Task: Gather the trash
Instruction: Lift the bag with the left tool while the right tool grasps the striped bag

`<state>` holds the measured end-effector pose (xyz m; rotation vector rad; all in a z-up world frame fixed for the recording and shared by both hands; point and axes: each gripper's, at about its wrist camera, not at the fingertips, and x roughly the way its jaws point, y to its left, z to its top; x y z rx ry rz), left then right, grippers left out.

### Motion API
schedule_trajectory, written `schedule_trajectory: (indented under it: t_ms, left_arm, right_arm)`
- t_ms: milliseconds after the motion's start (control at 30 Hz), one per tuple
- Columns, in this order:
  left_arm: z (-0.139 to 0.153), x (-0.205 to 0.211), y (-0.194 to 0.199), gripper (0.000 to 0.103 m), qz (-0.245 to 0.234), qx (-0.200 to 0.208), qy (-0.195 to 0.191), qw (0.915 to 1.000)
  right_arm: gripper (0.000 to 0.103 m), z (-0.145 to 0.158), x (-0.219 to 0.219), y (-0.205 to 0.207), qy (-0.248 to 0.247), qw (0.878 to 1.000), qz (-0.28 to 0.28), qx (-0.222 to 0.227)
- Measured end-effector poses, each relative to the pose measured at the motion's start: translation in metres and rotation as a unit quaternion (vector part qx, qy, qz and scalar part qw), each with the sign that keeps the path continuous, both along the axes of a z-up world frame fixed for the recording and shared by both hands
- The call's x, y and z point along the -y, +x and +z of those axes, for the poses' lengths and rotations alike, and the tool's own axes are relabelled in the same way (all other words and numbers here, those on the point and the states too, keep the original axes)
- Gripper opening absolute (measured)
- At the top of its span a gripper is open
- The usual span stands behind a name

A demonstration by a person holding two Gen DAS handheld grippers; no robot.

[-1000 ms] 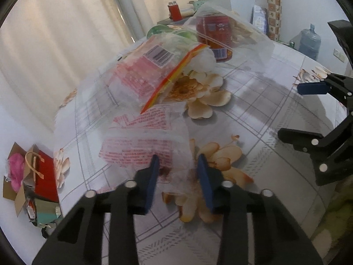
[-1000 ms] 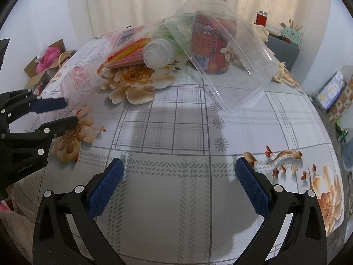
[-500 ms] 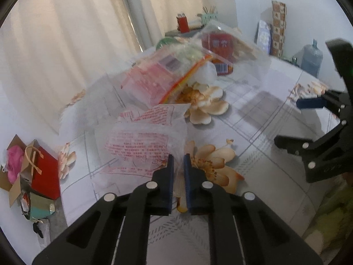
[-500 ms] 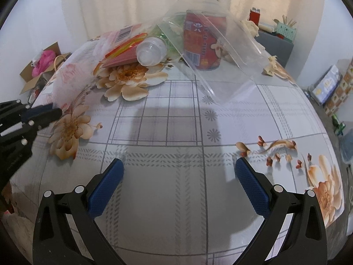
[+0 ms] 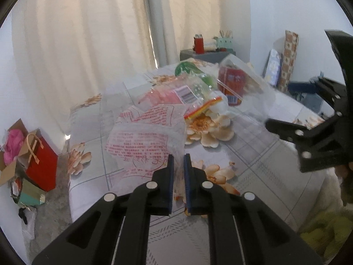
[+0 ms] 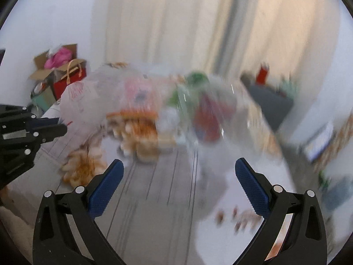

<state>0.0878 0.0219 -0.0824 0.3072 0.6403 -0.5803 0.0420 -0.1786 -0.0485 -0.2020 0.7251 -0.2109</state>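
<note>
My left gripper (image 5: pixel 178 162) is shut on the near edge of a clear plastic bag with red print (image 5: pixel 143 141), which hangs lifted off the flowered table (image 5: pixel 264 165). Behind the bag lies a heap of trash: a pink snack packet with a barcode (image 5: pixel 174 95), a green bottle (image 5: pixel 198 75) and a red can (image 5: pixel 231 81) under a clear plastic container (image 5: pixel 253 92). My right gripper (image 6: pixel 178 172) is open with nothing between its blue pads (image 6: pixel 106 187), above the table's near part. Its view is blurred by motion. The left gripper (image 6: pixel 59 124) shows at that view's left edge, holding the bag (image 6: pixel 81 97).
On the floor left of the table stand a red gift bag (image 5: pixel 42 161) and an open cardboard box (image 5: pixel 13 141). Curtains hang behind the table. A dark cabinet (image 5: pixel 203 55) and wrapped rolls (image 5: pixel 289 59) stand at the far right wall.
The left jaws closed on the printed bag's edge and lifted it up and back. The right gripper rose, still open, and its view went blurry.
</note>
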Motion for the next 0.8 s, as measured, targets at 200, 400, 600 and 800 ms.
schedule_trajectory:
  t_ms: [200,400,600,800]
  left_arm:
    - [0.007,-0.012,0.002,0.008,0.017,0.001,-0.029,0.9994]
    - [0.011,-0.019,0.009,0.008,0.023,0.004,-0.041,0.9989]
    - [0.009,-0.023,0.015,0.008,0.026,-0.003,-0.046,0.9986]
    - [0.007,-0.024,0.018,0.008,0.026,-0.01,-0.047,0.9985]
  right_arm:
    - [0.07,-0.01,-0.019,0.032,-0.107,0.992,0.062,-0.009]
    - [0.061,-0.038,-0.04,0.057,-0.234,0.963,0.128,-0.034]
    - [0.061,-0.058,-0.049,0.068,-0.331,0.924,0.183,-0.048]
    - [0.061,-0.075,-0.053,0.077,-0.384,0.894,0.223,-0.055]
